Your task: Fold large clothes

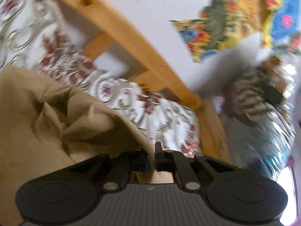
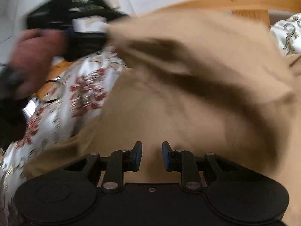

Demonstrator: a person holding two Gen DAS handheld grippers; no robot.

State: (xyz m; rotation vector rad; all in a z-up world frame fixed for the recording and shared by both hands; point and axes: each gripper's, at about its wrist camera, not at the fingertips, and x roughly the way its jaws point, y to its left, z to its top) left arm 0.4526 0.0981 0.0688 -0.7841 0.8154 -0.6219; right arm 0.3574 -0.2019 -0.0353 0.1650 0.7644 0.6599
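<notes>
While we log this moment, the large tan woven garment [image 1: 37, 116] lies rumpled on the bed's white bedspread with red floral print [image 1: 120, 92], from nine to twelve o'clock of the left tool [image 1: 152, 157].

- Left tool: jaws nearly shut, pinching a tan hem.
- Right tool [image 2: 152, 155]: jaws partly open, blue pads [image 2: 138, 153] over cloth, not pressing it; we judge nothing is held.
- Garment in the right view: soft, matte, blurred folds running ten to four o'clock.
- Pine bed frame [image 1: 116, 24]: smooth, at twelve o'clock.
- Hand [image 2: 35, 56] on the left tool: ten o'clock of the right.

We judge the right tool nearer the free edge.
</notes>
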